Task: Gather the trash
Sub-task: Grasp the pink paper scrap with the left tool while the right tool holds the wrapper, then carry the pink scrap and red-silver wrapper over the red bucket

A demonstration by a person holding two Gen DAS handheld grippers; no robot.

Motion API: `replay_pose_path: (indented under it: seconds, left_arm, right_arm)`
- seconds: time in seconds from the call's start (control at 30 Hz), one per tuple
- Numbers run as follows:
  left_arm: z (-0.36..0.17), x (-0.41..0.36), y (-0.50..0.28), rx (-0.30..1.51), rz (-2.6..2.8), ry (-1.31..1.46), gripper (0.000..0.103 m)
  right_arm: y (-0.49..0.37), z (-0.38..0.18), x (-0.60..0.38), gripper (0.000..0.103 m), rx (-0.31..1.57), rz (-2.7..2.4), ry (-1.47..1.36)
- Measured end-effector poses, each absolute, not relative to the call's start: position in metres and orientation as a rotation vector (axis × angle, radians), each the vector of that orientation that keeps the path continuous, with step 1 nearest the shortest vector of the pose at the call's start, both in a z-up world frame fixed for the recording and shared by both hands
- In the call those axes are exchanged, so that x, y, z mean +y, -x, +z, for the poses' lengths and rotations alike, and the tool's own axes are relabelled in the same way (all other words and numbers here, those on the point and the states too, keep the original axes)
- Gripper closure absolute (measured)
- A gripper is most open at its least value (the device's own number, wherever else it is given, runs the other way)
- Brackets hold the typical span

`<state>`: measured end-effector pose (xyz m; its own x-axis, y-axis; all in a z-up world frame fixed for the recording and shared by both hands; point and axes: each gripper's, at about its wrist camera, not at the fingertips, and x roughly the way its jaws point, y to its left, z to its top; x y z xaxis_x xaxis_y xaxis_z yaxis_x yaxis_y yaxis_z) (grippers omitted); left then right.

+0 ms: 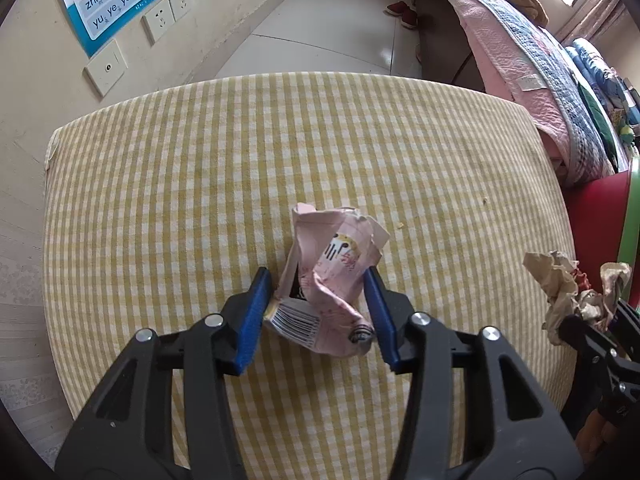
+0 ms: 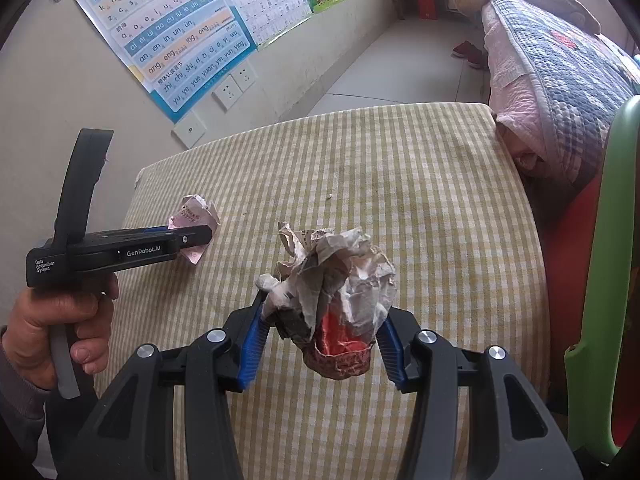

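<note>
A crumpled pink carton [image 1: 330, 280] with a barcode lies on the yellow checked tablecloth [image 1: 200, 168]. My left gripper [image 1: 318, 280] straddles it, both blue pads touching its sides, shut on it. In the right wrist view the left gripper [image 2: 120, 248] shows at the left over the pink carton [image 2: 194, 212]. My right gripper [image 2: 320, 320] is shut on a crumpled wad of grey-white paper with a red inside [image 2: 336, 288], held above the cloth. That wad also shows at the right edge of the left wrist view [image 1: 568, 292].
A small crumb [image 2: 330, 196] lies on the cloth [image 2: 400, 184]. A bed with a pink and blue quilt [image 2: 560, 80] stands at the right. A green chair frame [image 2: 608, 280] is close on the right. Posters and sockets [image 2: 236, 86] are on the wall behind.
</note>
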<state>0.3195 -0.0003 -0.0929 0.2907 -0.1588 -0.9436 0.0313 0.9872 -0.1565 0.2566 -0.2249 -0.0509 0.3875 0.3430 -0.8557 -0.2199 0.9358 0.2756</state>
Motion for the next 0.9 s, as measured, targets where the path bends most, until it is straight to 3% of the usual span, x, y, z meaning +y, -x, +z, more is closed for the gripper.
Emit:
replay_pose_path:
  seconds: [0.37,0.9]
  left_arm:
    - [-0.076,0.012,-0.296,1.25,-0.154,0.184,0.062]
    - [0.011,0.006,-0.221,1.116,-0.166,0.202,0.062]
  right_arm:
    - [-0.25,-0.037,-0.221,0.055,1.093,0.359,-0.111]
    - [-0.195,0.037,-0.212,0.056,0.953,0.376,-0.08]
